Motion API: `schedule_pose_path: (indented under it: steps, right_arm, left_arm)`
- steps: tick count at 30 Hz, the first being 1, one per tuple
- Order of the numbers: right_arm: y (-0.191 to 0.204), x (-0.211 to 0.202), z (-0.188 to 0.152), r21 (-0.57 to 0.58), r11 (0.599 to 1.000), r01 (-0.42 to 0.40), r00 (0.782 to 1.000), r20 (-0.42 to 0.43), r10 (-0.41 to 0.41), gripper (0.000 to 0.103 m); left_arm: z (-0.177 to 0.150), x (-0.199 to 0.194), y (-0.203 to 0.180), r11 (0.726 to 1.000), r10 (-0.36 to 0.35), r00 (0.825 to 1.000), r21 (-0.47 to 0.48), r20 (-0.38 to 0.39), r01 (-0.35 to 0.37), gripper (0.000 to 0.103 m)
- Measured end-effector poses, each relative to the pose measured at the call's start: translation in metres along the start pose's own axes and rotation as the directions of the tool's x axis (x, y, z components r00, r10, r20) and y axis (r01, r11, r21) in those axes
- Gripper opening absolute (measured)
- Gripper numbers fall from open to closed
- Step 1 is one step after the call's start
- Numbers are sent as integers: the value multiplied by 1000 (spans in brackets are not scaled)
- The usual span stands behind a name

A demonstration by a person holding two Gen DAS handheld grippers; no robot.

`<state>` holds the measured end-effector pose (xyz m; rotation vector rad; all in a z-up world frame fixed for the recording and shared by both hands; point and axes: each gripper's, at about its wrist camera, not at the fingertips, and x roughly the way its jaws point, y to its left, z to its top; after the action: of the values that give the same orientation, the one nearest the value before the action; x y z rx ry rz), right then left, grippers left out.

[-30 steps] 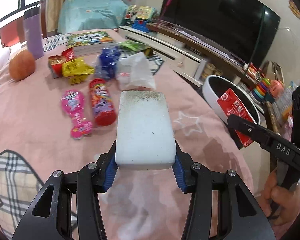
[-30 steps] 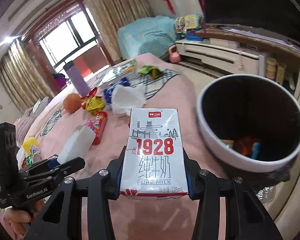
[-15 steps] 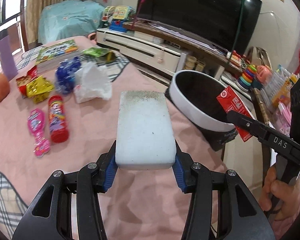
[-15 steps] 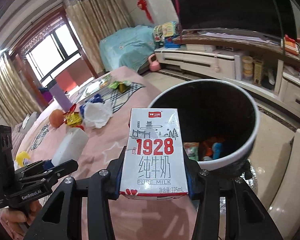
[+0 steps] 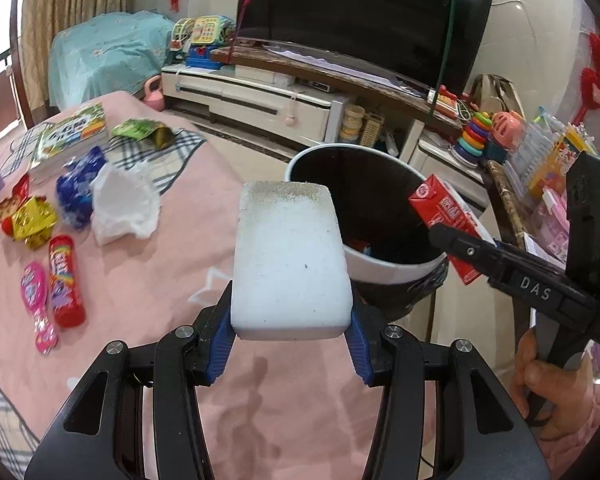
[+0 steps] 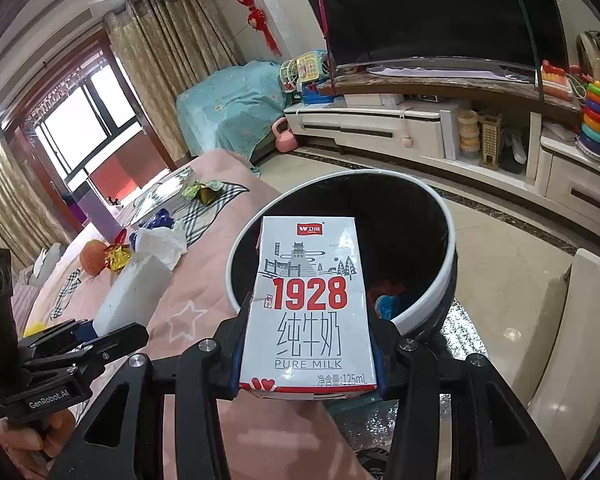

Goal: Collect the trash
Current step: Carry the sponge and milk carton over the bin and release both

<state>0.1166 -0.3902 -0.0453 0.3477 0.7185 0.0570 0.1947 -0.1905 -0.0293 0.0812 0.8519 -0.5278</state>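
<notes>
Left hand-held gripper [image 5: 288, 344] clamped on sponge [image 5: 290, 264], over pink bed [image 5: 140, 280] just short of bin [image 6: 440, 296]. Right hand-held gripper [image 6: 306, 364] clamped on milk carton [image 6: 310, 304], at bin's near rim. Risk: released early, sponge lands on bed; carton could clip rim and drop outside.

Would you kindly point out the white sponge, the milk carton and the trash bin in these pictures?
white sponge [image 5: 290, 264], left wrist view, middle of its top face.
milk carton [image 6: 310, 300], right wrist view, the printed front near the red numerals.
trash bin [image 6: 428, 304], right wrist view, the white rim on the right side.
</notes>
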Motion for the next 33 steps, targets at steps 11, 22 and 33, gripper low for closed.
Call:
schedule_pose_path:
  steps: [11,22,33]
  right_arm:
    - [-18,4,13,1,1000,22,1000,-5,-22,47]
    - [-29,15,23,5,999,33,999,-29,-33,47]
    - [-37,28,34,-2,999,45,998,-53,-45,47]
  left_arm:
    - [19,19,-23,999,-15,1000,43,-21,16,48]
    - [35,39,-36,998,-8,999,66,-45,11,48]
    - [45,60,-40,996,3,997,87,-75,3,48]
